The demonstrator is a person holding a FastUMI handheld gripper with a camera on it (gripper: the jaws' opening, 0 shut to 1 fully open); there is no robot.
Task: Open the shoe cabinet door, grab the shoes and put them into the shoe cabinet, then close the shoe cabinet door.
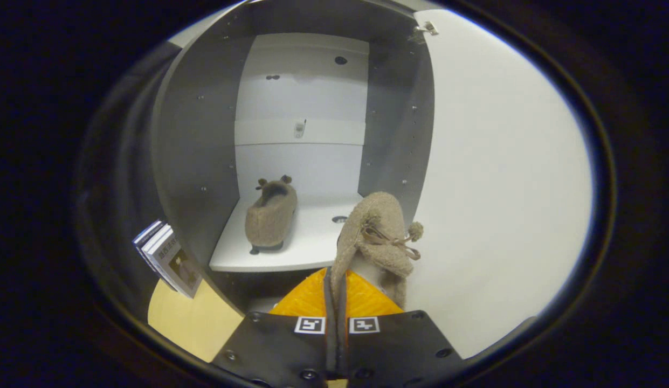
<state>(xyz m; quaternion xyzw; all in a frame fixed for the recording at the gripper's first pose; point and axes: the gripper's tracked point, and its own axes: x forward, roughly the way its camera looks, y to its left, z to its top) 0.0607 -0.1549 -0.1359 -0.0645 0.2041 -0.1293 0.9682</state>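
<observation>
My claw is clamped on a shoe, both fingers pinching its rim so the furry toe stands up just ahead of the tips, its lace bow hanging to the right. Beyond it the cabinet stands open, door swung out to the right of the claw. The other shoe already sits on the shelf, ahead and left. Some books lean outside the cabinet's left wall.

Both slippers were fuzzy, matt fleece: one on the smooth white laminate shelf, one pinched in the hand-held gripper. Cabinet door beside the shelf looked smooth, matt white.
</observation>
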